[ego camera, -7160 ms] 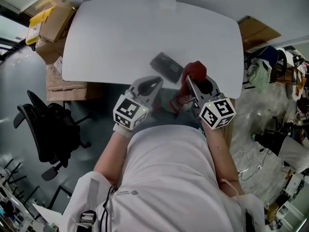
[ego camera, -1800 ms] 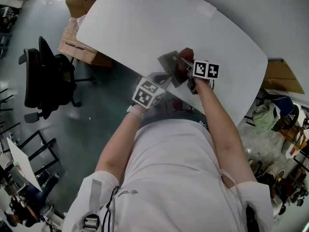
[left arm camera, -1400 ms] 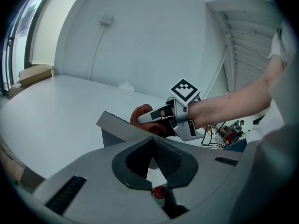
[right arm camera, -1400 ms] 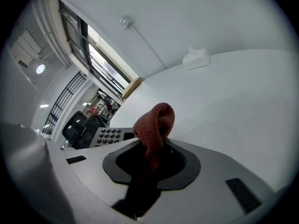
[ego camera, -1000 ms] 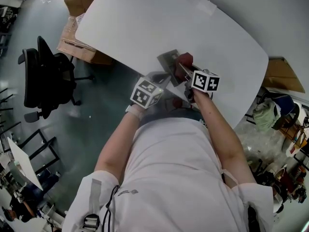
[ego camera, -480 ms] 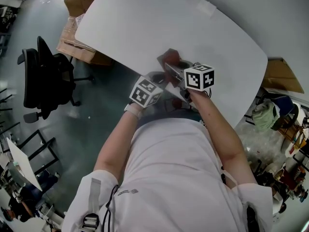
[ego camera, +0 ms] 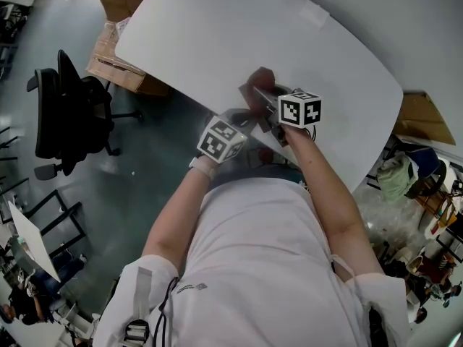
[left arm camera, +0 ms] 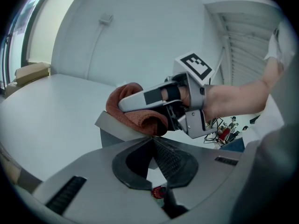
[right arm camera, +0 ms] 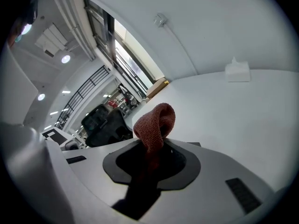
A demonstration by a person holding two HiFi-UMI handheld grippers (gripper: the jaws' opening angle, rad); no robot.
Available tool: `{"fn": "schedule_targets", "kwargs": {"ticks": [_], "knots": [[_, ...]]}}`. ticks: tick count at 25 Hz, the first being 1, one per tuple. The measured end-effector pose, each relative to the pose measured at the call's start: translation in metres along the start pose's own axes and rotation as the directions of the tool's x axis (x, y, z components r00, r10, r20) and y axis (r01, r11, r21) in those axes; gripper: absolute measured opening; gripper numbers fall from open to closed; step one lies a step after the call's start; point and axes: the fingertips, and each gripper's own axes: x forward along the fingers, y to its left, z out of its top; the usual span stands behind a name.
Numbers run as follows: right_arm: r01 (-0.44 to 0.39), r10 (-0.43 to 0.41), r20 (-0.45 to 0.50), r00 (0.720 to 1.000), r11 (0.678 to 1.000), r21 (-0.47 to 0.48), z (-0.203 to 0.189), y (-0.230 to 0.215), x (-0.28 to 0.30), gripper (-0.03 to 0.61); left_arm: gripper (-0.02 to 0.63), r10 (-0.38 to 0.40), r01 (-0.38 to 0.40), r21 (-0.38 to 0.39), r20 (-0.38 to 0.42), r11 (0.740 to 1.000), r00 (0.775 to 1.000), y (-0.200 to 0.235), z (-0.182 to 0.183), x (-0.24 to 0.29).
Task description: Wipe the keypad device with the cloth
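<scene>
The grey keypad device (ego camera: pixel 247 95) sits tilted near the white table's (ego camera: pixel 217 35) front edge. My left gripper (ego camera: pixel 242 118) is shut on its near edge; in the left gripper view the jaws (left arm camera: pixel 152 141) meet on the grey slab (left arm camera: pixel 114 127). My right gripper (ego camera: pixel 265 97) is shut on the red cloth (ego camera: pixel 260 78) and presses it onto the device's top. In the left gripper view the cloth (left arm camera: pixel 135 110) is bunched under the right gripper's white fingers (left arm camera: pixel 140 96). The right gripper view shows the cloth (right arm camera: pixel 154 122) standing up from the jaws (right arm camera: pixel 150 154); the device is hidden there.
A black office chair (ego camera: pixel 61 114) and cardboard boxes (ego camera: pixel 119 6) stand left of the table. A small white box (ego camera: pixel 315 13) lies at the table's far side, also seen in the right gripper view (right arm camera: pixel 238 71). Clutter (ego camera: pixel 412 168) fills the floor at right.
Over the last second my right gripper has slid the cloth across the device toward its far left end. The left gripper has kept its hold on the device.
</scene>
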Motion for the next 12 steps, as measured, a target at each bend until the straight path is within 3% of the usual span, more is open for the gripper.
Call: {"fn": "schedule_targets", "kwargs": {"ticks": [12], "knots": [[0.163, -0.163, -0.005, 0.987, 0.985, 0.055, -0.018, -0.068, -0.003, 0.095, 0.011, -0.002, 0.003, -0.012, 0.023, 1.0, 1.0, -0.001, 0.002, -0.001]]}}
